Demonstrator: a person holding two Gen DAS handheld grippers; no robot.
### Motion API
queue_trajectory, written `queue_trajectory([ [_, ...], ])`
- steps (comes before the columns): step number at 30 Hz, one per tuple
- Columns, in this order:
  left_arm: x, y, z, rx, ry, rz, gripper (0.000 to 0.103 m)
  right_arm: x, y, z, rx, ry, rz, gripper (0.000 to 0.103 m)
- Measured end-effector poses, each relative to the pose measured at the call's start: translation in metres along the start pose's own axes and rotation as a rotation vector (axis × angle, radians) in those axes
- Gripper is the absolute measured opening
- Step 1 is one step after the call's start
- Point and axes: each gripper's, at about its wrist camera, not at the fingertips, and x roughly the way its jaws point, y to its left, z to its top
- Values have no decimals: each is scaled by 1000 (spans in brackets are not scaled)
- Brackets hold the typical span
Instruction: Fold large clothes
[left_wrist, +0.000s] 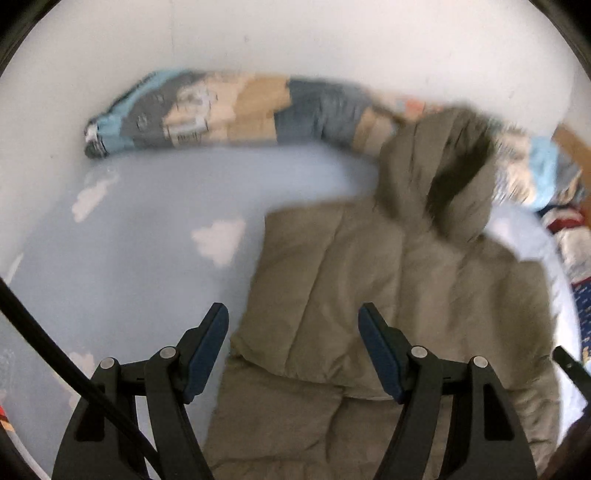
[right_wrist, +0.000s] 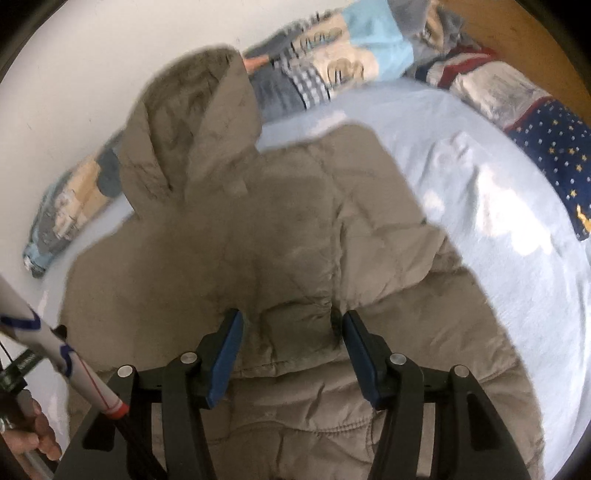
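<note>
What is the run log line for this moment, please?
stage: fold coat | coat: flat on bed | left tongs: open | right tongs: open

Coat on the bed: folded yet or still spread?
Partly folded. The coat lies flat on the bed sheet, hood up top, one layer's edge lapped across the lower body.

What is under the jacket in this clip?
The jacket lies on a light blue bed sheet with white cloud shapes, which shows around it. Whatever is directly beneath the jacket is covered.
</note>
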Motion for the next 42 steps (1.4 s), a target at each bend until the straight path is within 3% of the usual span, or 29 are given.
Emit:
queue_trajectory([
  [4, -54, 16, 6, -48, -54, -86, 72, -36, -5, 4, 3, -60, 15, 60],
  [9, -121, 36, -10, -115, -102, -150, 72, -80, -25, 0, 30, -84, 50, 60],
  [13, -177, 56, -57, -102, -142, -136, 79, -128, -46, -13, 16, -148, 46, 61],
  [16, -195, 80, -101, -102, -103, -121, 80, -156, -66, -28, 14, -179, 33, 63],
  [21, -186, 118, -170, -135, 24, -80, 80, -188, -105, -62, 31, -188, 21, 63],
  [25, -152, 152, -219, -256, 167, -92, 80, -208, -142, -98, 87, -156, 30, 64],
  [29, -127, 177, -245, -337, 286, -138, 80, -211, -172, -130, 118, -110, 0, 64],
  [35, -118, 199, -269, -471, 353, -298, 79, -204, -222, -173, 227, -23, 5, 66],
  [42, -122, 161, -280, -371, 367, -407, 77, -190, -267, -195, 424, 53, 82, 67],
])
